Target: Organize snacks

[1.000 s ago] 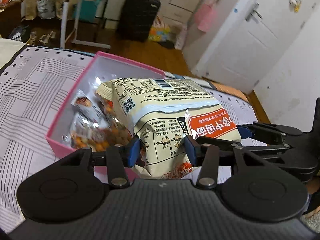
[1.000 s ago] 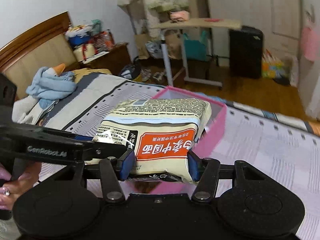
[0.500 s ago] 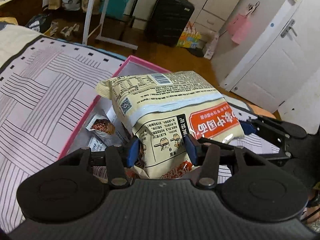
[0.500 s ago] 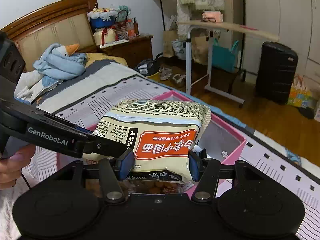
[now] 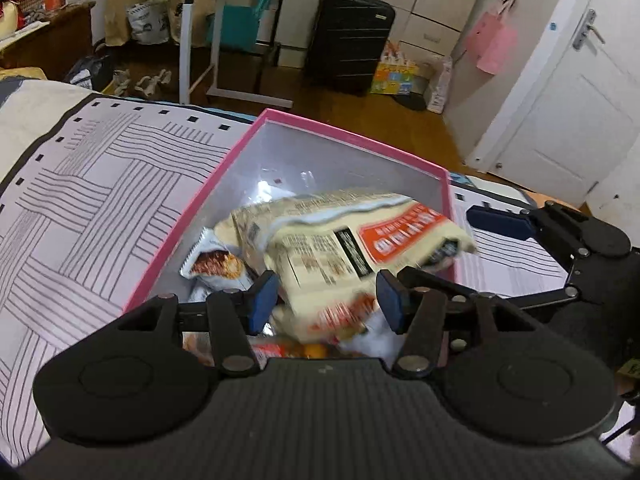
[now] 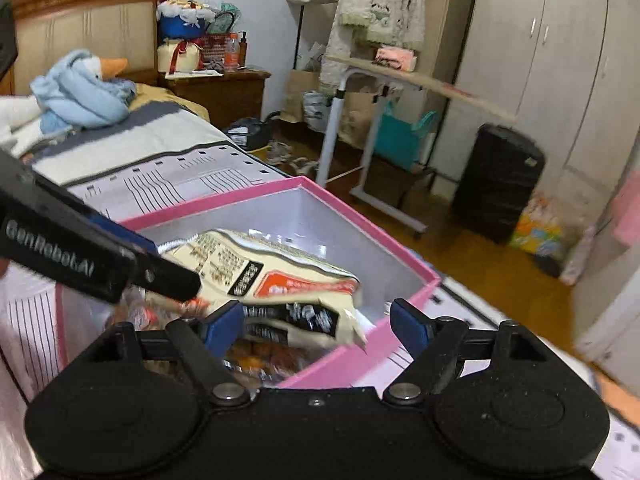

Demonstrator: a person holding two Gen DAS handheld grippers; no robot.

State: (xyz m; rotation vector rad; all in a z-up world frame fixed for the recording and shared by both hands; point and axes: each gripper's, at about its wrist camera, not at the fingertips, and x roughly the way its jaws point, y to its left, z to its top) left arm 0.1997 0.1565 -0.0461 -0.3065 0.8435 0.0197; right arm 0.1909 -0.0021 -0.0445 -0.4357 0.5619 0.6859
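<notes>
A large cream snack bag with an orange label (image 5: 344, 248) lies blurred and tilted in the pink box (image 5: 256, 128), on top of smaller snack packets (image 5: 214, 266). My left gripper (image 5: 326, 300) is open just above the box's near end, its pads clear of the bag. My right gripper (image 6: 316, 326) is open over the box's (image 6: 404, 264) near corner, with the bag (image 6: 264, 276) loose beyond it. The right gripper's arm (image 5: 560, 236) shows at the right of the left wrist view. The left gripper's arm (image 6: 72, 252) crosses the right wrist view.
The box sits on a bed with a striped cover (image 5: 80, 200). A plush goose in a blue wrap (image 6: 80, 92) lies near the headboard. A white-legged side table (image 6: 360, 128), a black suitcase (image 5: 348, 40) and a white door (image 5: 560, 120) stand beyond the bed.
Both grippers opened and let go of the large bag, which has dropped into the pink box.
</notes>
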